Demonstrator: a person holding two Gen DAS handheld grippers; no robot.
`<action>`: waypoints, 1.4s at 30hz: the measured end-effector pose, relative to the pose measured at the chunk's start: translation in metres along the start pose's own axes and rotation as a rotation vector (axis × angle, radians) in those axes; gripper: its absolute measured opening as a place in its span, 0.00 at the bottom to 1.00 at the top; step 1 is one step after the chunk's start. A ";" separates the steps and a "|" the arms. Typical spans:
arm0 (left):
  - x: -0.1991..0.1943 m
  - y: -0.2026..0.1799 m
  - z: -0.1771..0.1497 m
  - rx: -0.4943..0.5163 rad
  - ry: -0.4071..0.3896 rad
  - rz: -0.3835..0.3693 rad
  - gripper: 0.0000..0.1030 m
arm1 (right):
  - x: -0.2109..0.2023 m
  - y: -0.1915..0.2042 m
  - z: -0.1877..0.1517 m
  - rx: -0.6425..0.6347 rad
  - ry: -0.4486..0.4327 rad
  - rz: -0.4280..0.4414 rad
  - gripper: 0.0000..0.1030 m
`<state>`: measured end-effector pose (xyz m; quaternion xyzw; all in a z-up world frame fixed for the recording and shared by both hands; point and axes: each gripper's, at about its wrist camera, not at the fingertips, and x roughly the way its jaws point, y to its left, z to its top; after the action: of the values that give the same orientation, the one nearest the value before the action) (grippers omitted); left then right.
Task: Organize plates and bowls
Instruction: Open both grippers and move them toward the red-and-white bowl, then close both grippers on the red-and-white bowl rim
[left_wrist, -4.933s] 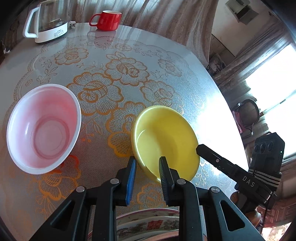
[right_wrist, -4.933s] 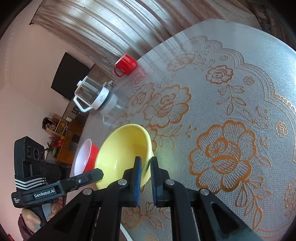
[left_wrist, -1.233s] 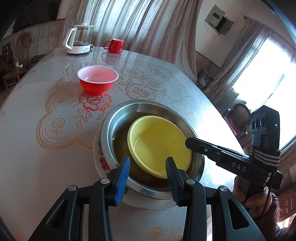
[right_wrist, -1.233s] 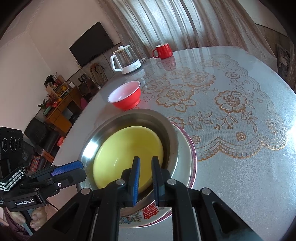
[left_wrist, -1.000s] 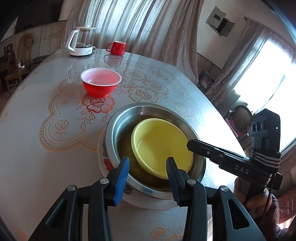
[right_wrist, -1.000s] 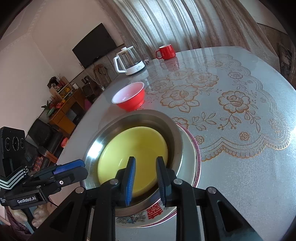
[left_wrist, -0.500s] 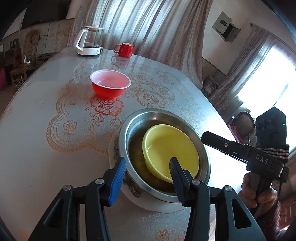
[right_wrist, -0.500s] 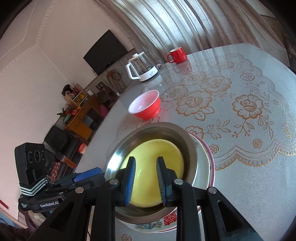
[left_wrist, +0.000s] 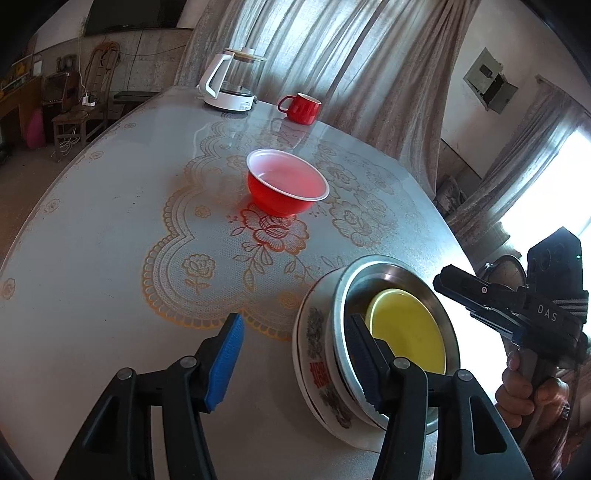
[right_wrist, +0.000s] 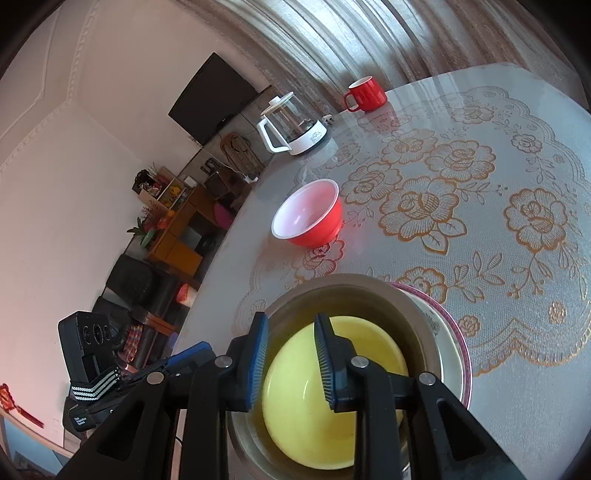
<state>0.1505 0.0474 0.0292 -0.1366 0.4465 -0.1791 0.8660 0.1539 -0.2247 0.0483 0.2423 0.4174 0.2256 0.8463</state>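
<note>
My left tongs (left_wrist: 295, 354) have just been opening and stand wide, empty. My right tongs (right_wrist: 290, 360) gape narrowly, gripping nothing, above the yellow bowl (right_wrist: 306, 417) nested in the steel bowl (right_wrist: 369, 291) on the patterned plate (left_wrist: 314, 347). The red bowl (left_wrist: 286, 186) sits apart on the table (left_wrist: 92, 240).

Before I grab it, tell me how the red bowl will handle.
The red bowl looks like thin plastic, so probably light and slightly flexible at its rim. It stands empty on a narrow base on the glossy table, so a push would likely slide or tip it.
</note>
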 end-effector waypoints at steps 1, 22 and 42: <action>0.003 0.003 0.002 -0.006 0.004 0.005 0.59 | 0.004 0.001 0.004 -0.002 0.006 -0.002 0.24; 0.066 0.053 0.081 -0.223 -0.001 -0.077 0.72 | 0.088 -0.039 0.093 0.294 0.069 0.034 0.24; 0.111 0.066 0.137 -0.358 0.001 -0.084 0.45 | 0.154 -0.053 0.119 0.323 0.141 -0.081 0.18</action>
<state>0.3347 0.0690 -0.0002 -0.3071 0.4656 -0.1328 0.8193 0.3451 -0.2022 -0.0119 0.3416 0.5160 0.1378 0.7734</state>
